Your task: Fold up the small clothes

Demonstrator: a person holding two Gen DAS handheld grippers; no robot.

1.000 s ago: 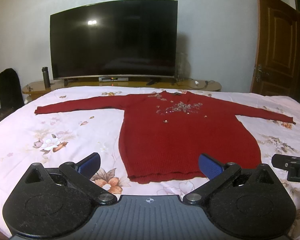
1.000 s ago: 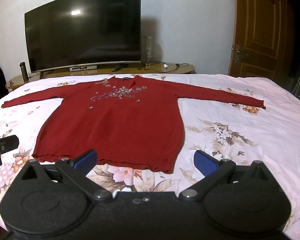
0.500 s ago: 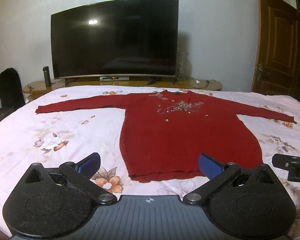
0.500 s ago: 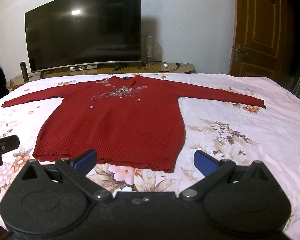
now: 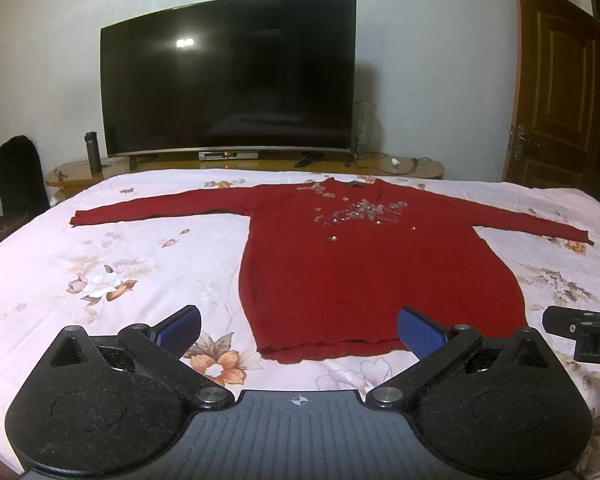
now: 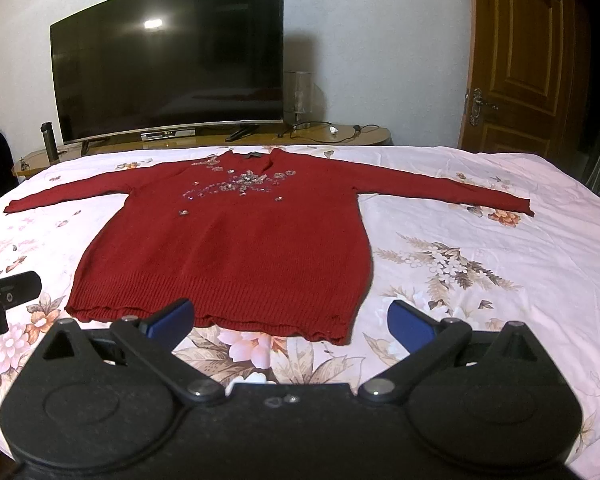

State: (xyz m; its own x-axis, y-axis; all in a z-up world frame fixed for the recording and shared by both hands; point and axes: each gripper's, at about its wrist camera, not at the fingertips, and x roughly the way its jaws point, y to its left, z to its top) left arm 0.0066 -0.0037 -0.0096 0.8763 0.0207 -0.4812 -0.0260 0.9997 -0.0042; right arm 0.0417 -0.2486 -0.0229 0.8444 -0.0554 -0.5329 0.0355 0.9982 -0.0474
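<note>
Beyond both sets of jaws, bed (image 5: 40, 280) fills most of the room, pink floral sheet, nothing bunched. Further out past the bed's far edge: big curved TV (image 5: 228, 76), screen dark, on a low wooden stand (image 6: 340, 138); wooden door (image 6: 516, 60) off to the right of the jaws. Red sweater (image 5: 376, 264) lies flat on the sheet, face up, both sleeves spread straight out, neck toward the TV, hem nearest the grippers, not folded. Sequin patch (image 6: 240, 184) across the chest. Left gripper (image 5: 298, 330): jaws spread wide, nothing between them, hovering just short of the hem; sweater's left hem corner sits straight ahead in the gap, its body ahead of the right-hand blue pad (image 5: 420, 336). Right gripper (image 6: 290, 320): also released and empty, hem just ahead, right hem corner inside the gap, left-hand pad overlapping the hem edge in view; cannot tell if it touches. Each gripper shows at the edge of the other's camera, side by side. Small dark flask (image 5: 93, 152) stands on the stand, left of the TV.
</note>
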